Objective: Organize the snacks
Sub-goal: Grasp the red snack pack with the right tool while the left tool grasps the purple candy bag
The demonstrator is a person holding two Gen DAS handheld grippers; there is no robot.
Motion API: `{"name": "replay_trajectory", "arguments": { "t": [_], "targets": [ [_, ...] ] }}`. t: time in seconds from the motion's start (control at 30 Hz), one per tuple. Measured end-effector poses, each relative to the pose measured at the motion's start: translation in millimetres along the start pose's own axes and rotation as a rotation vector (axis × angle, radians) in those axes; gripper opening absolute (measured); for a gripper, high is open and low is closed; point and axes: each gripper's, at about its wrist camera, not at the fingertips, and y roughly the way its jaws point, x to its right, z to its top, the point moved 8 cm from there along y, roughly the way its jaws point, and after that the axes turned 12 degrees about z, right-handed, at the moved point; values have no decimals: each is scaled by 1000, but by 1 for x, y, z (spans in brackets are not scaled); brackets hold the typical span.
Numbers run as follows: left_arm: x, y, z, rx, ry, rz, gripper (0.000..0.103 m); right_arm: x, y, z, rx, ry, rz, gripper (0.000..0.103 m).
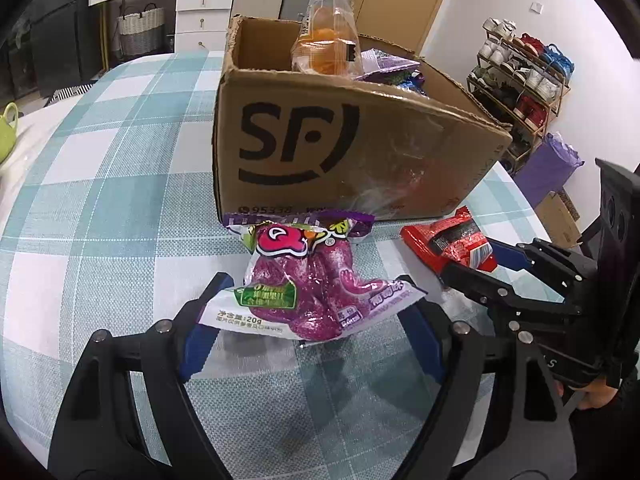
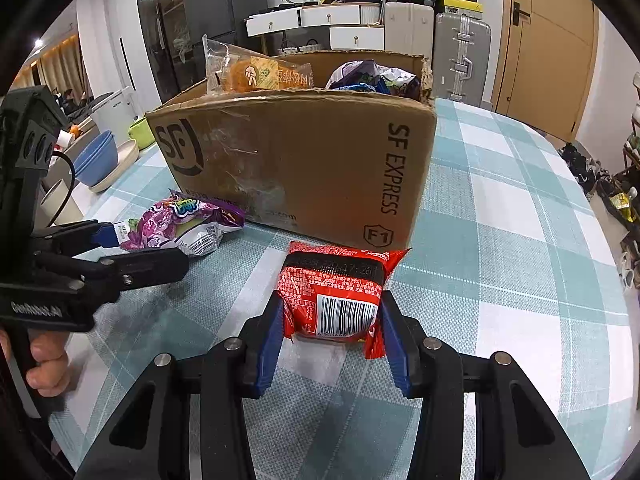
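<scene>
You're at the pick-up step: your right gripper point(image 2: 328, 316) is clamped on the red packet point(image 2: 334, 292) and your left gripper point(image 1: 312, 312) pinches the purple gummy bag point(image 1: 308, 280), both right by the cardboard box point(image 1: 344, 140), so next lift each over the rim.

Left gripper point(image 1: 310, 304): black plastic frame, blue pads point(image 1: 198, 344) on fingers, silver round screws at joints. Right gripper point(image 2: 330, 320): same black frame, blue pads point(image 2: 270, 334), silver screws. White lettering printed on left gripper body; black cable attached. Dark sleeve point(image 1: 624, 384) worn at right hand point(image 1: 598, 394).
</scene>
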Motion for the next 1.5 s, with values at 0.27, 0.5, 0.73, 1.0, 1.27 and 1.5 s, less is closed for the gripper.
{"name": "replay_trajectory", "arguments": {
  "t": [0.27,0.5,0.73,1.0,1.27,1.5],
  "targets": [
    [-11,-12,7,-26,-55,-100,80,3,0,-2,4,6,3,46],
    [-31,-26,18,-18,-94,-120,80,4,-2,-2,14,10,5,46],
    [-45,-29,23,-1,-87,-78,80,5,-7,-1,29,16,9,46],
    [-17,5,17,-69,-34,-47,80,4,-15,0,38,11,16,46],
    [-7,16,5,-82,55,22,50,6,-19,0,54,21,21,46],
    [-5,-5,0,-5,56,19,44,-1,-31,2,86,9,27,46]
  ]
}}
